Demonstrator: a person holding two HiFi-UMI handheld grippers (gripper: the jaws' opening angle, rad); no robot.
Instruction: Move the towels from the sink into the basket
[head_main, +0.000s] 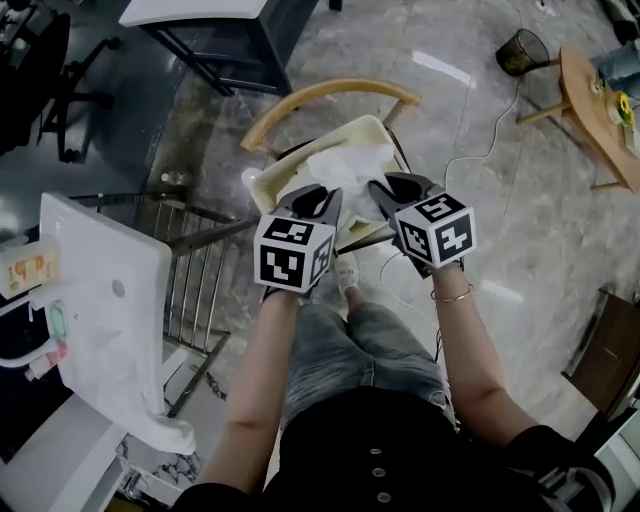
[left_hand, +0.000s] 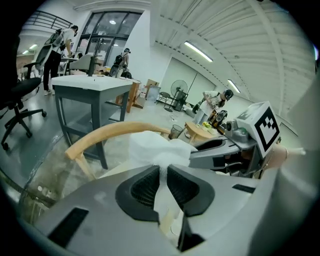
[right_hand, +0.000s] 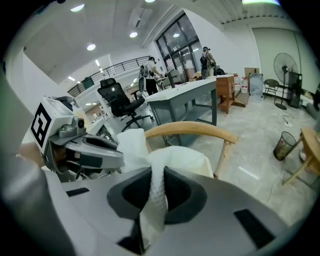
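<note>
1. Left gripper (head_main: 322, 196): we find its grey jaws clenched on one edge of the white terry towel (head_main: 345, 168). In the left gripper view the cloth is pinched between the ribbed black pads (left_hand: 145, 185).
2. Right gripper (head_main: 383, 190): it likewise grasps this same towel. In the right gripper view we see a twisted strand of cloth running down between its pads and hanging below them.
3. Towel: it is bunched between the two grippers, which sit close side by side. We see it over the cream-coloured plastic basket (head_main: 268, 190), but we cannot tell whether it touches the basket's floor.
4. Basket: it rests on the seat of a chair with a curved pale wooden backrest (head_main: 330, 95), directly ahead of the person's knees.
5. White rectangular sink (head_main: 100, 330): it stands on a metal-bar frame (head_main: 195, 260) at the left of the head view, well apart from the basket.
6. Surroundings: we note a grey table (head_main: 200, 15) beyond the chair. A black mesh waste bin (head_main: 523, 50) stands beside a round wooden side table (head_main: 600, 110) at the upper right.
</note>
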